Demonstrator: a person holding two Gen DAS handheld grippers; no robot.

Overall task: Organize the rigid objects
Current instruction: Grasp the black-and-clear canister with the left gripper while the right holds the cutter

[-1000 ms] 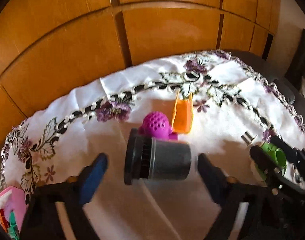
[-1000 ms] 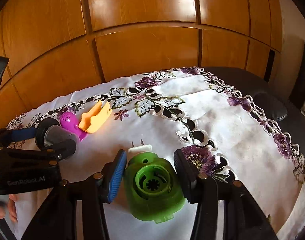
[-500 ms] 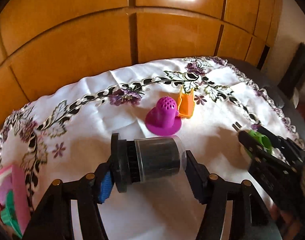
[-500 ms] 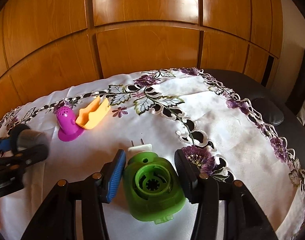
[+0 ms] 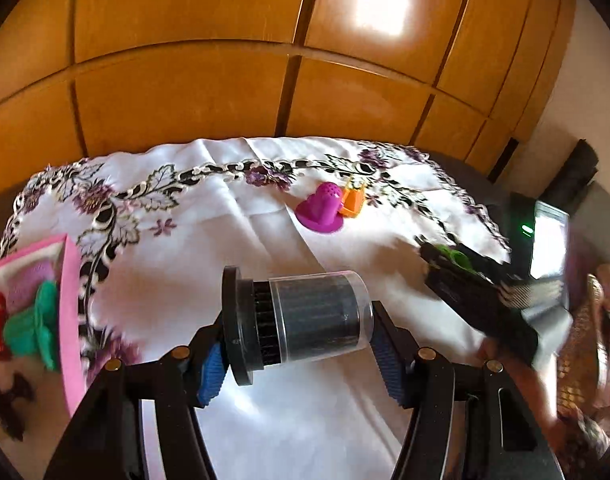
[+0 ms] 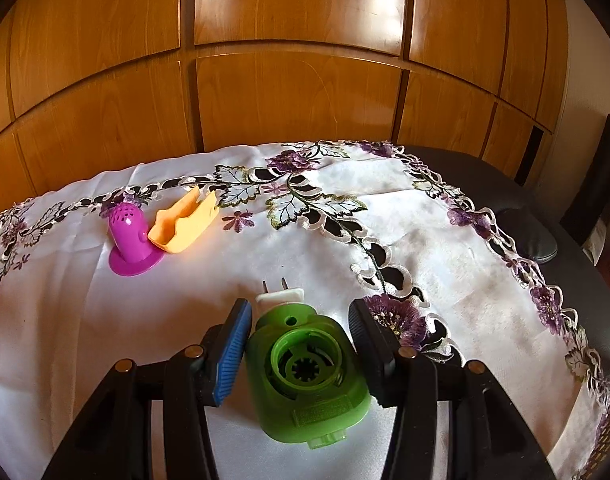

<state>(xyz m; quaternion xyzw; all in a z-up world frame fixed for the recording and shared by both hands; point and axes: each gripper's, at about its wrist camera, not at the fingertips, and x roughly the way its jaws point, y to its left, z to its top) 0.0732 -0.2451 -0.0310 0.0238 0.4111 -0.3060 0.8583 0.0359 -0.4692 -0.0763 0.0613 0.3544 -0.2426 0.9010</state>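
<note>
Both of my grippers held an object over the embroidered tablecloth point(image 6: 105, 320).

Hard to make out: in the left wrist view the right side was smeared by blur, so my right gripper point(image 5: 477, 292) showed only as a dark shape with a green sliver; the pink box point(image 5: 67, 312) at the left edge was cut off, its green and orange contents indistinct. My left gripper point(image 5: 301, 352) pointed downward, its pads pressed on both ends of a black cylindrical filter point(image 5: 301, 316) with a clear cover, carried sideways above the cloth. My right gripper point(image 6: 301, 344) pointed downward too, pinching the green plug-in device point(image 6: 305, 372) by its sides, prongs forward. Only the right wrist view showed the purple perforated cap point(image 6: 131, 240) and the orange tray point(image 6: 183, 220) sharply, touching, at the cloth's far left.
</note>
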